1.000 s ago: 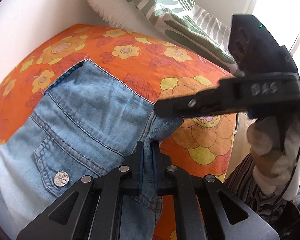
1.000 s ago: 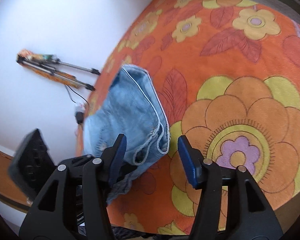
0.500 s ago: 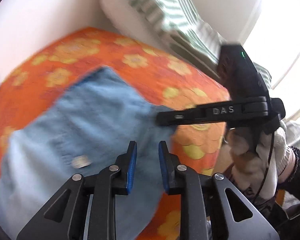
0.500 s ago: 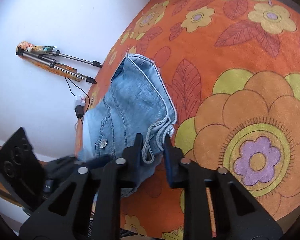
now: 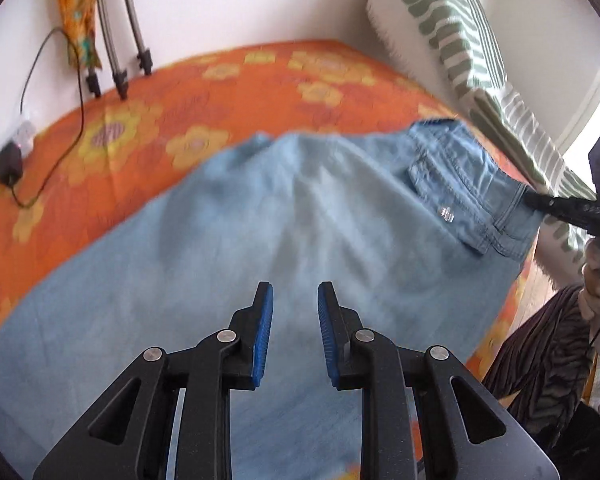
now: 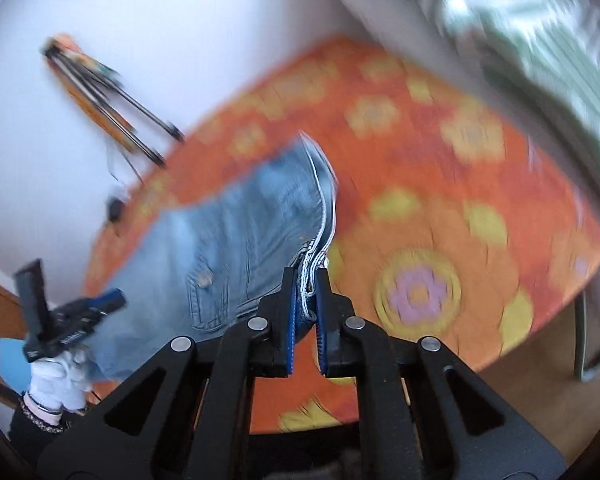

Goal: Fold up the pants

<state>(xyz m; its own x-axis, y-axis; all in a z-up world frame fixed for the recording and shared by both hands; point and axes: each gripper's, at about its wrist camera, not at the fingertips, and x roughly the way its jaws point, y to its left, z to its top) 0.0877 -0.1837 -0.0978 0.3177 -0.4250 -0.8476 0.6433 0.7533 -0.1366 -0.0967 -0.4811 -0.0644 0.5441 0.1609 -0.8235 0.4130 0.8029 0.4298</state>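
Pants [image 5: 284,216] lie spread on the bed [image 5: 228,92]. Right gripper [image 6: 305,280] has just clamped onto the waistband corner. Left gripper [image 5: 294,312] has just released, hovering empty. Risk: a one-corner lift drags the denim askew, bunching the fold.

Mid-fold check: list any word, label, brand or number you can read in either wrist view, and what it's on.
No text is readable in either view.
Right hand-held gripper, jaws just closed further on the jeans: pale marks on its side, too blurred.
Left hand-held gripper, jaws just opened, nothing between them: pale marks, too blurred.
Metal button on the jeans: too small to read.
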